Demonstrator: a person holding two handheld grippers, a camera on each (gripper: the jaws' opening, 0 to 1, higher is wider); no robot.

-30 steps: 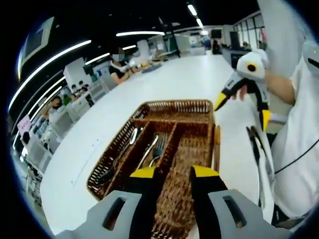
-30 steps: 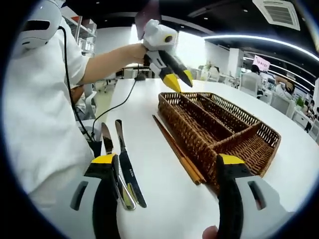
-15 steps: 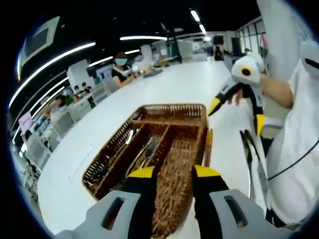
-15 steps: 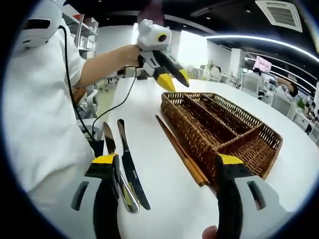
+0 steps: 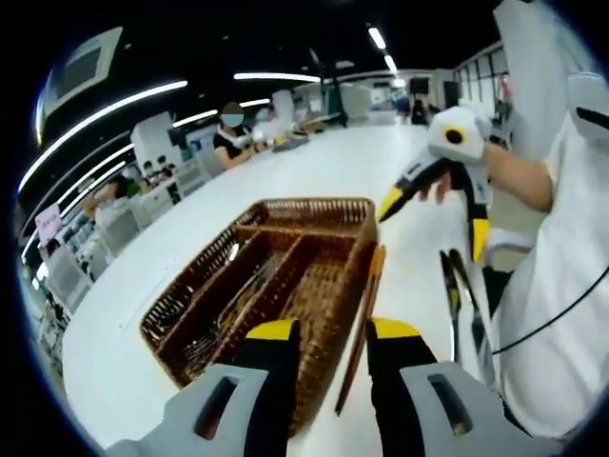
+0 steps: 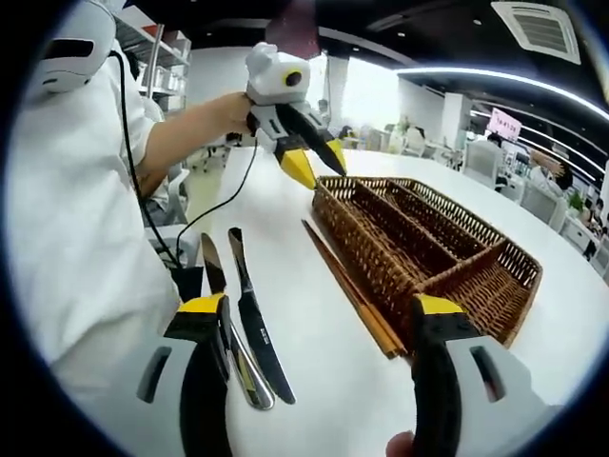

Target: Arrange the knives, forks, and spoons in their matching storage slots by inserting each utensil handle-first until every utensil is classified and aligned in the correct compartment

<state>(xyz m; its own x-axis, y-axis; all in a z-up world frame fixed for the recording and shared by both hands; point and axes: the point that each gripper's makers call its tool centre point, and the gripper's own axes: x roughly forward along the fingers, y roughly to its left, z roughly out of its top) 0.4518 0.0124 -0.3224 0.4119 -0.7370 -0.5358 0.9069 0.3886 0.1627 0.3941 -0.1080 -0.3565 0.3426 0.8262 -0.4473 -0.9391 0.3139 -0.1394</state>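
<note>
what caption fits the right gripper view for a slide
Open right gripper above knives on a white table, beside a wicker cutlery tray and chopsticks.

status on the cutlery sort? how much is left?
Done: forks and other cutlery already lie in the basket. In hand: nothing; left claw and right claw are both open and empty. Left: the knives and chopsticks lying on the table beside the basket.

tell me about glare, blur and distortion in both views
Left gripper view: ceiling light strips bow with the fisheye, the white table glares, the far room is soft. Right gripper view: the basket and knives are sharp, and the bright window behind washes out.
</note>
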